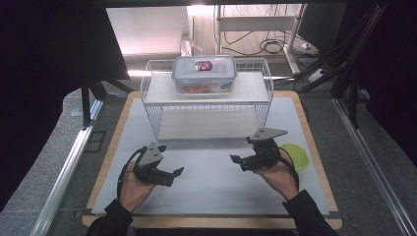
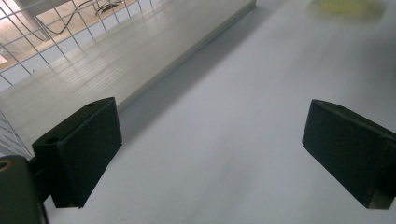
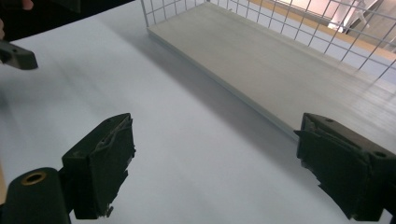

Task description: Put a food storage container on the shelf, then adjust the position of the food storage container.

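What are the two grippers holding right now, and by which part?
Nothing. The left gripper and right gripper both stand open over the white mat, apart from the lidded container.

Bare worktop [image 1: 206, 182] is left between the two hand-held grippers, so passage there is unhindered. At 12 o'clock the way is barred by a wire rack [image 1: 206, 105], with a lidded box [image 1: 204, 73] on its upper shelf. A green bowl [image 1: 296, 156] is met at 3 o'clock, just beside the right hand-held gripper [image 1: 246, 160].
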Demonstrator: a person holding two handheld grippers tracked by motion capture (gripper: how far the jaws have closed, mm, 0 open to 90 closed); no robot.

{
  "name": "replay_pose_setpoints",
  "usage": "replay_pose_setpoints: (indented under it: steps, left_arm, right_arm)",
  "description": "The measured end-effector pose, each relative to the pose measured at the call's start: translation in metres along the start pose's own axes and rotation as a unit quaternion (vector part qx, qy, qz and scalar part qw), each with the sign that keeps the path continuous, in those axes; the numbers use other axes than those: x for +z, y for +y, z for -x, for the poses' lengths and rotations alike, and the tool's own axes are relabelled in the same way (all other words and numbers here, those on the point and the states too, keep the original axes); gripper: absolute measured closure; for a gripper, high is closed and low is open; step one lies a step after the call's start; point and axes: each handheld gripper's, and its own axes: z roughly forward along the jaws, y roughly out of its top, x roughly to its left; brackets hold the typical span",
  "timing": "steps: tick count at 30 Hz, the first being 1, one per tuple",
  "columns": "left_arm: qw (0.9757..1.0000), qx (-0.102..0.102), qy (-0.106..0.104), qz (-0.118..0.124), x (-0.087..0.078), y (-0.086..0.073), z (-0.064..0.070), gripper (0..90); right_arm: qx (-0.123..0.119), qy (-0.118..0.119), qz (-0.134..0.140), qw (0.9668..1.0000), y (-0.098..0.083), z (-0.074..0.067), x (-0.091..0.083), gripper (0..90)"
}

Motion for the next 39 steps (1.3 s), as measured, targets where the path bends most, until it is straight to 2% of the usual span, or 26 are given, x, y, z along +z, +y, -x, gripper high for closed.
replay_pose_setpoints:
  steps: [4,8,13,17,22,23,26,30,32,33,39]
  left_arm:
    - [0.9999,0.003,-0.012,-0.005,0.001,-0.007,0.004,3.8]
    - [0.9998,0.003,-0.015,-0.012,0.001,-0.013,0.007,2.8]
    - [0.9997,-0.001,-0.013,-0.021,-0.001,-0.02,0.011,3.1]
    - [0.9996,0.005,-0.016,-0.023,-0.001,-0.023,0.011,2.3]
    - [0.9995,-0.012,-0.026,-0.011,-0.001,-0.025,0.009,0.9]
    - [0.9993,-0.018,-0.029,-0.011,-0.001,-0.025,0.009,0.8]
    - [0.9992,-0.018,-0.028,-0.023,0.001,-0.026,0.009,0.8]
    - [0.9986,-0.02,-0.025,-0.042,0.002,-0.026,0.01,1.8]
    - [0.9983,-0.022,-0.025,-0.047,0.003,-0.026,0.009,2.2]
    - [0.9982,-0.023,-0.025,-0.049,0.003,-0.027,0.009,2.3]
    - [0.998,-0.023,-0.028,-0.052,0.003,-0.026,0.01,3.5]
  right_arm:
    - [0.007,0.004,0.008,0.9999,-0.009,-0.005,-0.004,11.1]
    - [0.006,0.009,0.007,0.9999,-0.016,-0.011,-0.005,11.3]
    - [-0.006,0.007,-0.009,0.9999,-0.027,-0.019,-0.003,13.1]
    - [-0.008,0.007,-0.018,0.9998,-0.032,-0.02,-0.003,14.1]
    - [0.0,-0.003,-0.02,0.9998,-0.035,-0.016,-0.007,19.1]
    - [0.001,-0.009,-0.023,0.9997,-0.036,-0.015,-0.007,20.8]
    - [0.011,-0.026,-0.023,0.9993,-0.037,-0.01,-0.012,27.9]
    - [0.014,-0.047,-0.032,0.9983,-0.037,0.001,-0.02,46.2]
    - [0.013,-0.06,-0.038,0.9974,-0.037,0.007,-0.025,52.0]
    - [0.018,-0.069,-0.042,0.9965,-0.038,0.012,-0.028,57.4]
    - [0.024,-0.091,-0.052,0.9942,-0.043,0.031,-0.044,75.7]
